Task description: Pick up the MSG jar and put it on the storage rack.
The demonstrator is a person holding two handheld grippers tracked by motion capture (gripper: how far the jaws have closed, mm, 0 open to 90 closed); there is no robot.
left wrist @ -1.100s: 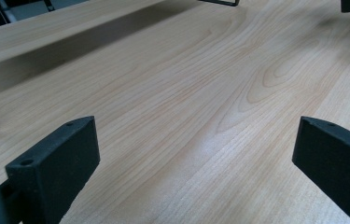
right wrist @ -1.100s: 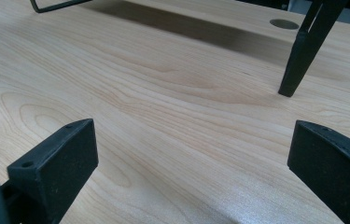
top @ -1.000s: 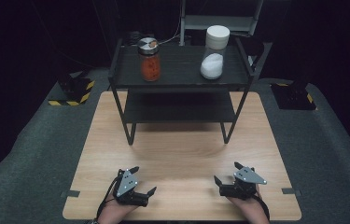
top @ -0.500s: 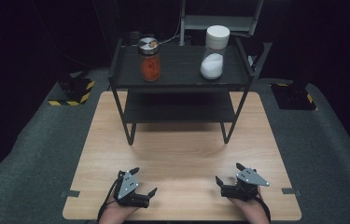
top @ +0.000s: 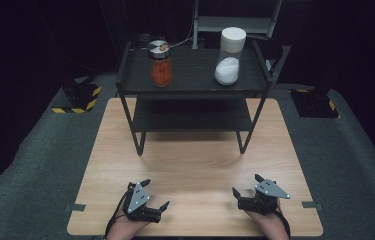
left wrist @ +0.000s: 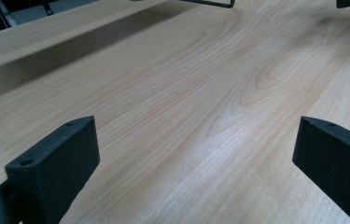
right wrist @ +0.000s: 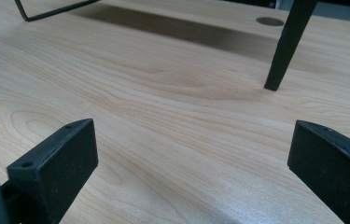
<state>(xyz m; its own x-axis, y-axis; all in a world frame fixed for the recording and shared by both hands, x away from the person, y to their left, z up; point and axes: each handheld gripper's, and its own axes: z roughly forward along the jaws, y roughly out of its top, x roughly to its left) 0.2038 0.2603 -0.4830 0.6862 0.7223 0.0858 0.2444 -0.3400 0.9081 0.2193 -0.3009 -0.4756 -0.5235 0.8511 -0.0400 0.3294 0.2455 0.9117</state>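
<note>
My left gripper (top: 155, 194) rests low over the near left part of the wooden table (top: 195, 160), open, with nothing between its jaws (left wrist: 191, 154). On the near right, my right gripper (top: 247, 185) is open and empty too (right wrist: 191, 154). A black two-tier shelf (top: 193, 86) stands at the table's far end. On its top tier stand a glass jar of red-orange contents with a metal lid (top: 159, 64) at the left and a clear jar of white powder with a white lid (top: 229, 49) at the right.
One shelf leg (right wrist: 286, 44) stands ahead in the right gripper view. Grey padding (top: 35, 155) surrounds the table. Black blocks with yellow-black tape (top: 80, 95) lie far left, and another block (top: 314, 102) far right. A metal frame (top: 235, 22) stands behind the shelf.
Both grippers have drifted slightly toward the near edge of the table and stay open. The jars and shelf have not moved.
</note>
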